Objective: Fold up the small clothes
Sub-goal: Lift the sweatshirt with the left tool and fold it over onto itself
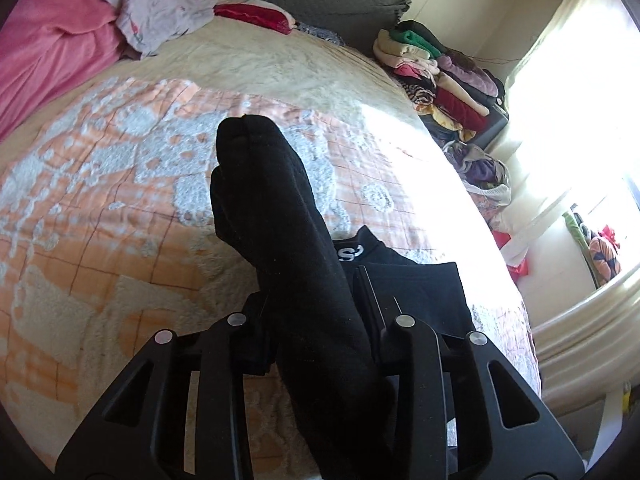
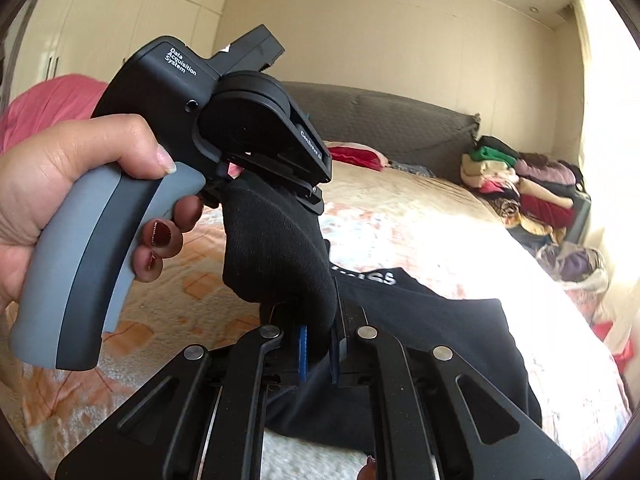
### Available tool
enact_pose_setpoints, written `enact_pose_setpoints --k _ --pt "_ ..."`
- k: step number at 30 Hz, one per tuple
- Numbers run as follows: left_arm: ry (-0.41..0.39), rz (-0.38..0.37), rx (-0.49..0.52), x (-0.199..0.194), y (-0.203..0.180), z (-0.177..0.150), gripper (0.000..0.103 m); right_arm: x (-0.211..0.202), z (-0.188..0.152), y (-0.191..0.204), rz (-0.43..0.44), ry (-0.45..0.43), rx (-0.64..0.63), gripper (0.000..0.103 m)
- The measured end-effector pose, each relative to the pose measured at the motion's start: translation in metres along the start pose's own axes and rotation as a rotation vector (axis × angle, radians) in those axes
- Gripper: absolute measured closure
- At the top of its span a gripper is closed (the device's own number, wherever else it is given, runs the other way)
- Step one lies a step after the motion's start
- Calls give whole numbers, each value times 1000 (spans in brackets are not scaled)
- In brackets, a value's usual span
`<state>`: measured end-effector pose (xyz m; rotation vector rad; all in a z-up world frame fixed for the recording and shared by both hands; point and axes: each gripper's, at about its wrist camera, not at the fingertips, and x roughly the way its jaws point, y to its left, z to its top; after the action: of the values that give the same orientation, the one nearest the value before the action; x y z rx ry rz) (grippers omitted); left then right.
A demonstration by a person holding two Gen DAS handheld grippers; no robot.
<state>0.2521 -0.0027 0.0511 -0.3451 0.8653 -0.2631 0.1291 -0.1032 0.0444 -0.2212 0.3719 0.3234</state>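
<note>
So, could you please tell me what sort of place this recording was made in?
Most likely a home bedroom. A large bed with a patterned blanket and a grey padded headboard fills the view, built-in wardrobes line the far wall, and folded clothes are stacked at the bed's edge.

We see our right gripper (image 2: 318, 354) clamped on a black sock (image 2: 276, 252), whose other end our left gripper (image 2: 276, 176) pinches above the bed (image 2: 440, 232).
</note>
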Motion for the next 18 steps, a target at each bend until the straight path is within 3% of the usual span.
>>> enact_pose_setpoints --k 9,18 --pt "8 3 102 27 -69 -5 78 -19 -19 -48 -53 16 123 96" --pt "63 0 165 62 -104 -19 78 -27 -46 -72 -86 57 191 96"
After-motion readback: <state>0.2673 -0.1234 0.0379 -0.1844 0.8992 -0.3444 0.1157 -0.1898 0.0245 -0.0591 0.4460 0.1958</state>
